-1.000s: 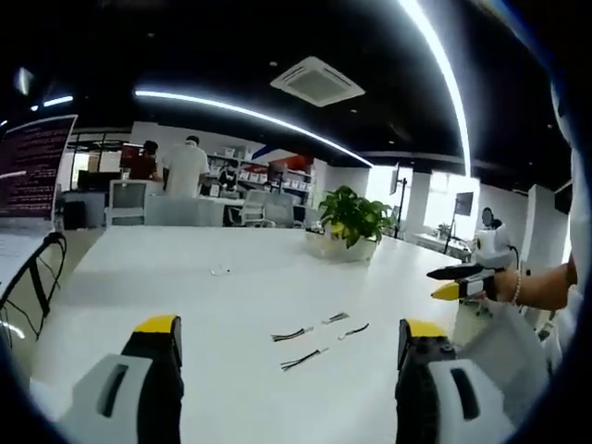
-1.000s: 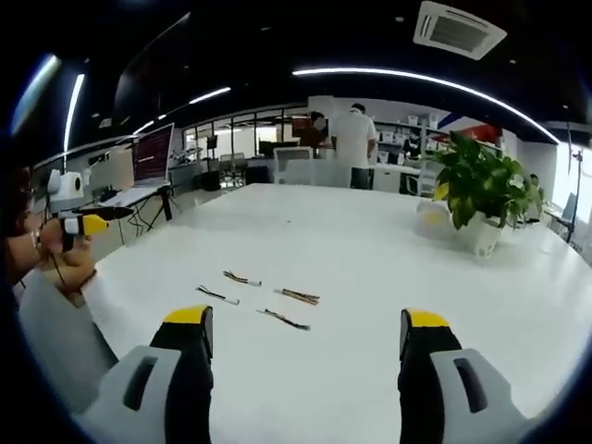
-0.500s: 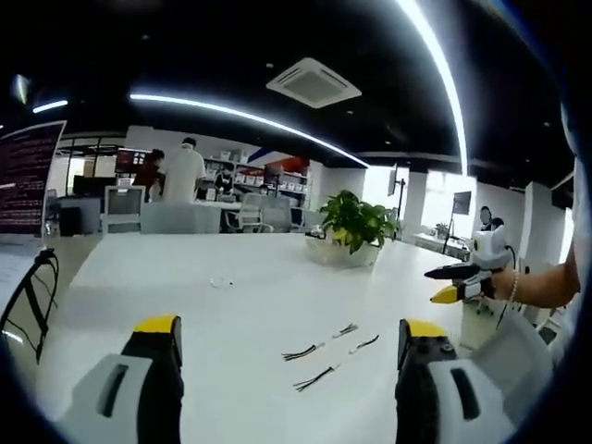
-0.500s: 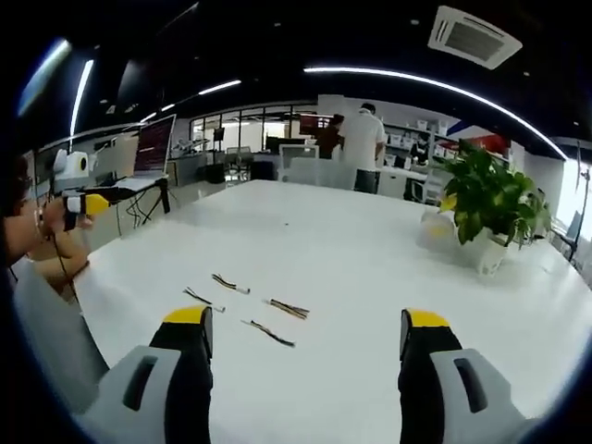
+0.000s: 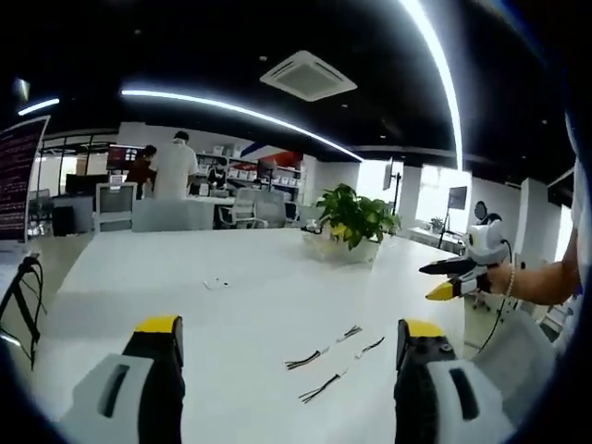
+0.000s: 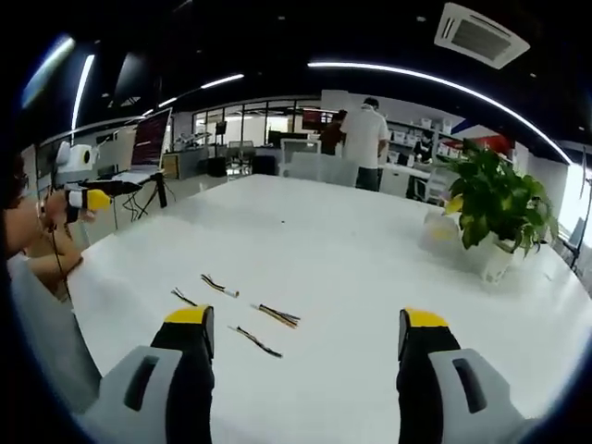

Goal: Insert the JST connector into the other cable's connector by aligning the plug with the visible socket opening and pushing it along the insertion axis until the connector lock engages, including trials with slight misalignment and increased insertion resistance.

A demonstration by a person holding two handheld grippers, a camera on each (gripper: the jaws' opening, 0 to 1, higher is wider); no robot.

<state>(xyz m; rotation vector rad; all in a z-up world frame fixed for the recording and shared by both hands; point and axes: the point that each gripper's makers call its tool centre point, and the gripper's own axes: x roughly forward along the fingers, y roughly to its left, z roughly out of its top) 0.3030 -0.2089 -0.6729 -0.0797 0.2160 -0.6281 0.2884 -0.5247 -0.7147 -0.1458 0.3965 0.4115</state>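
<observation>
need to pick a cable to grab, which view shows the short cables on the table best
The right gripper view: four short cables lie spread apart on the white table, their coloured wires visible. In the left gripper view the cables look smaller and darker, bunched toward the right jaw, so harder to separate.

A large white table is seen carrying four short cables scattered loosely near its close edge, each lying apart from the others. A potted plant is set farther back, and a small pale item lies mid-table.
</observation>
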